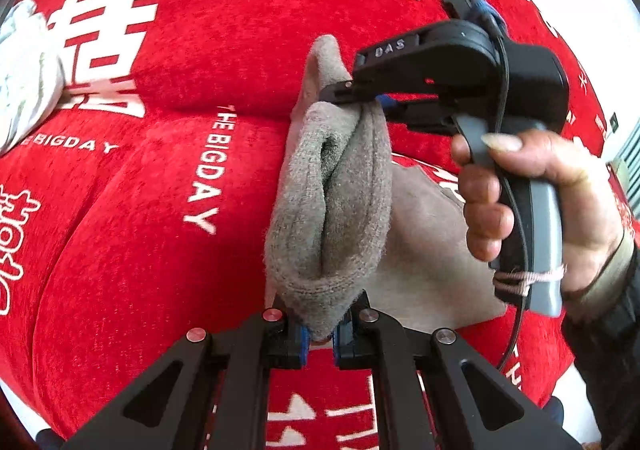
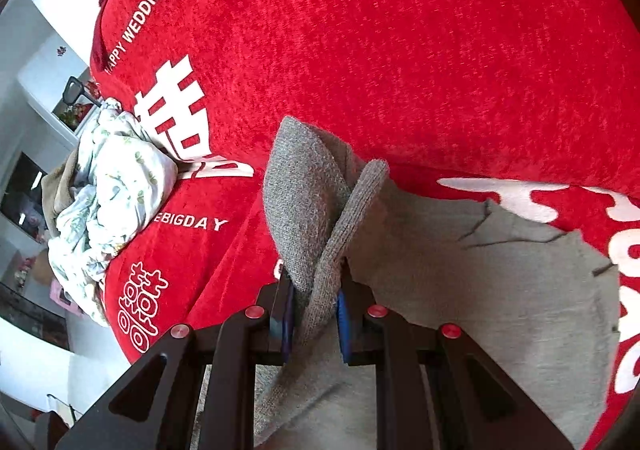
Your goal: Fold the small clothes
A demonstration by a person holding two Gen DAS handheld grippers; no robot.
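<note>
Both grippers pinch a grey knitted garment's ribbed edge (image 1: 332, 202) above a red wedding-print bedspread (image 1: 140, 210). The left gripper (image 1: 320, 334) and right gripper (image 2: 314, 314) have their fingers clamped on the bunched fabric. The fold is mid-carry; next, I judge, lay that edge flat across the garment's body.

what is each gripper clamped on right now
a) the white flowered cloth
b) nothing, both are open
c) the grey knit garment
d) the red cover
c: the left gripper and the right gripper are each shut on a bunched edge of the grey knit garment, lifted off the red cover; the white flowered cloth lies untouched to the side.
</note>
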